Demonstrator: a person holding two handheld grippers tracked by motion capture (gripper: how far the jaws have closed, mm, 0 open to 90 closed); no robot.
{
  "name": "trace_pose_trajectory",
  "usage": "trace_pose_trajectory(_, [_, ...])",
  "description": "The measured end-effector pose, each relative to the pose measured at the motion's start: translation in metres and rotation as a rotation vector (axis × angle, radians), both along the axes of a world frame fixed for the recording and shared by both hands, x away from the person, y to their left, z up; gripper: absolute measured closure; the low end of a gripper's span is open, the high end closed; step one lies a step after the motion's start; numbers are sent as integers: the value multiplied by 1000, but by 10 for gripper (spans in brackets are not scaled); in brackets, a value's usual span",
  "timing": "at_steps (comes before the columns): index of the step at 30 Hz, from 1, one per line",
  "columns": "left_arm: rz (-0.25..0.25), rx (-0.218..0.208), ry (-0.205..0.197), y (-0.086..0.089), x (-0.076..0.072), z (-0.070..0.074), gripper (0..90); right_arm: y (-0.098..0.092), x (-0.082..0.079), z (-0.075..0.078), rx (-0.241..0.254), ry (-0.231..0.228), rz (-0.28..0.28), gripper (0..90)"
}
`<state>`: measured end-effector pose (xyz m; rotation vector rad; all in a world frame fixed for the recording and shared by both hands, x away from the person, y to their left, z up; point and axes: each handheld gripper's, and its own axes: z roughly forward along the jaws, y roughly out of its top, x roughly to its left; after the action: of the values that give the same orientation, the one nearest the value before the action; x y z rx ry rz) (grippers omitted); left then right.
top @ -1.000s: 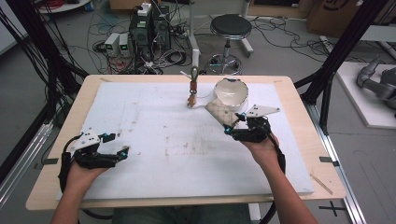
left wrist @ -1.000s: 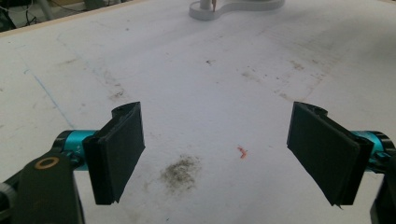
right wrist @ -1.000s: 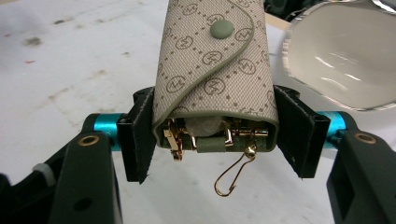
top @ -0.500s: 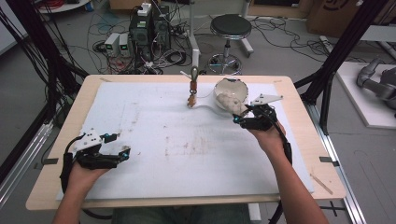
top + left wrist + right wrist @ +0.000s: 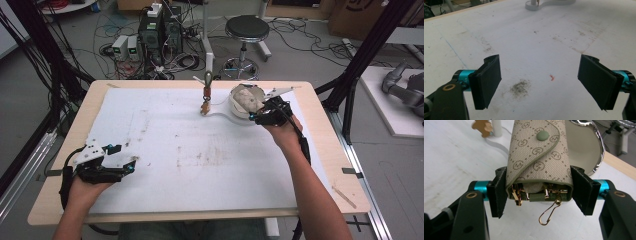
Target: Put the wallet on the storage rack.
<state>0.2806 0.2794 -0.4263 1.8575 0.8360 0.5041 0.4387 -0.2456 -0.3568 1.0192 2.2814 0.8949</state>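
The right gripper (image 5: 540, 192) clamps a beige monogrammed snap-flap key pouch (image 5: 539, 162) between its fingers; the left gripper's (image 5: 540, 82) fingers stand wide over the bench (image 5: 536, 45).

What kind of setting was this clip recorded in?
Most likely a lab or workshop set up for recording: a wooden table under a white mat, computer towers and tangled cables on the floor, and black frame struts around the table.
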Motion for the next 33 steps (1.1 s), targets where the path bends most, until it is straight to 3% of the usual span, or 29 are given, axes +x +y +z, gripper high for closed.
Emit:
trace_pose_trajectory(11, [-18, 3, 10, -3, -1, -1, 188, 12, 21, -2, -86, 37, -39, 365])
trace_pose_trajectory(16, [-34, 4, 16, -4, -1, -1, 188, 16, 32, -4, -94, 73, -74, 362])
trace_pose_trajectory(19, [-34, 4, 13, -5, -1, -1, 188, 18, 37, -4, -90, 63, -83, 361])
trace_pose_trajectory(23, [-34, 11, 16, -6, -2, -1, 188, 21, 46, -9, -104, 85, -104, 358])
trace_pose_trajectory(26, [-40, 20, 16, -5, -2, -1, 188, 20, 50, -13, -54, 109, -134, 348])
trace_pose_trajectory(33, [-33, 22, 18, -1, -4, -1, 188, 22, 48, -9, -29, 30, -164, 264])
